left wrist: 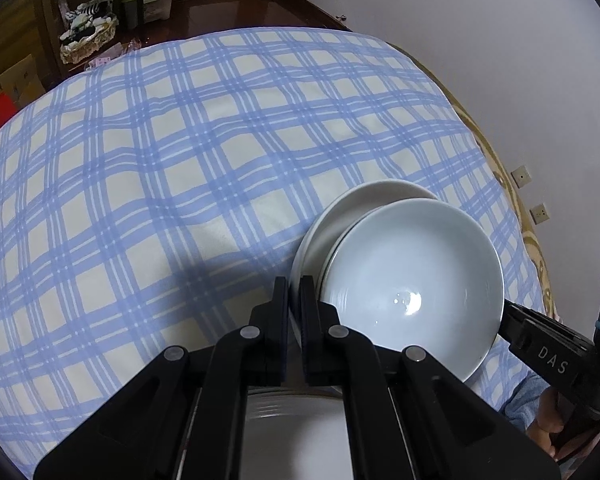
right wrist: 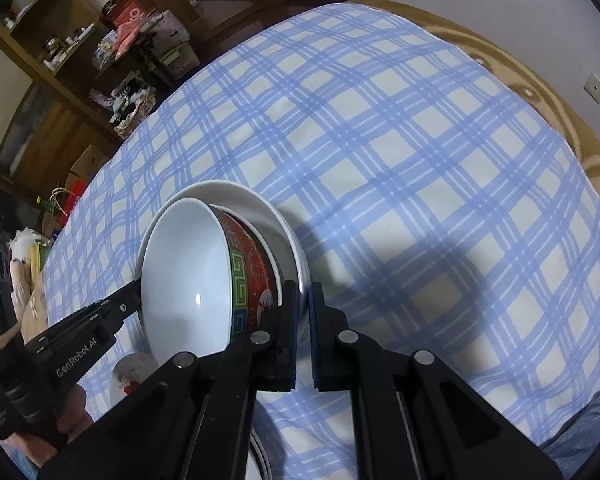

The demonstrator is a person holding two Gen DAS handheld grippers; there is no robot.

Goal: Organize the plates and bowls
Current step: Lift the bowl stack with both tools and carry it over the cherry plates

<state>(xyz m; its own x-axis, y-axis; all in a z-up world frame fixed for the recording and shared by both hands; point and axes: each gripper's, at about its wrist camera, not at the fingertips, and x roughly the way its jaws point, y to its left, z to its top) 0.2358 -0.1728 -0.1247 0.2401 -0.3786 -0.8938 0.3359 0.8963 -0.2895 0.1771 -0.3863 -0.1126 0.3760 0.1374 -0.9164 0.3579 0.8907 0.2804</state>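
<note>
Left wrist: both grippers' fingers (left wrist: pixel 284 296) nearly closed, pinching white plate (left wrist: pixel 340 216) rim.

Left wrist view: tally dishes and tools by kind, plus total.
Bowl: 1
Plate behind the bowl: 1
Dish under the left tool, kind unclear: 1
Tools: 2, left tool and right tool
Total: 5

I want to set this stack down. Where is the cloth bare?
The checked cloth is bare left of and beyond the white plate carrying the bowl, to the far edge. Crowded only at the near edge, where another plate lies under the left tongs.
</note>
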